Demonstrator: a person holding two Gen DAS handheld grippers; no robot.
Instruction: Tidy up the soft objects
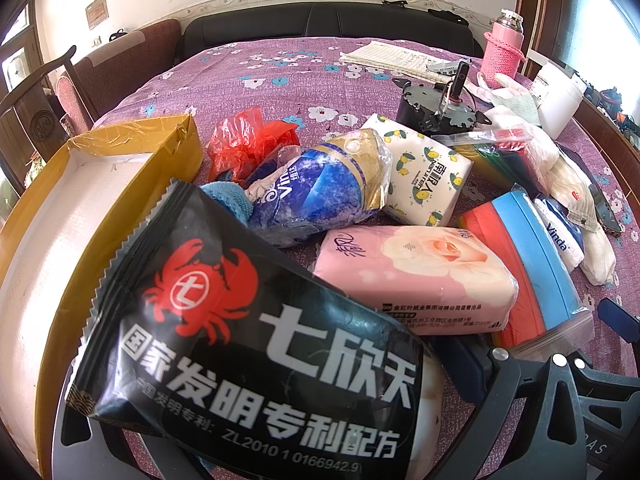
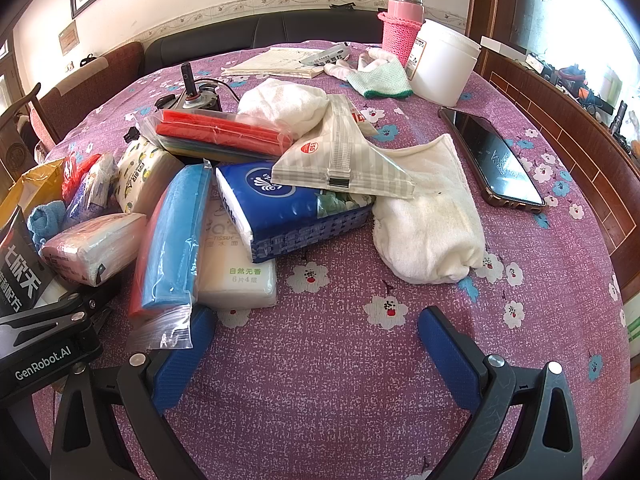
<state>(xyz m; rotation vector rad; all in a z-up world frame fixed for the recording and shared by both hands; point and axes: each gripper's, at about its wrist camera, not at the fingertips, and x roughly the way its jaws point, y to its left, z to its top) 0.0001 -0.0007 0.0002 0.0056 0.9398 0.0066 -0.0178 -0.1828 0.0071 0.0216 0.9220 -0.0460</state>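
Left claw [image 1: 256, 432] gripped the black crab-printed packet [image 1: 248, 344], held just ahead of its fingers beside the yellow box [image 1: 176, 152]. Glossy and crinkly, the packet looked light, soft, slippery; best pinched mid-body. Right claw [image 2: 316, 352] gaped wide and empty, with the blue tissue pack [image 2: 288, 208] ahead.
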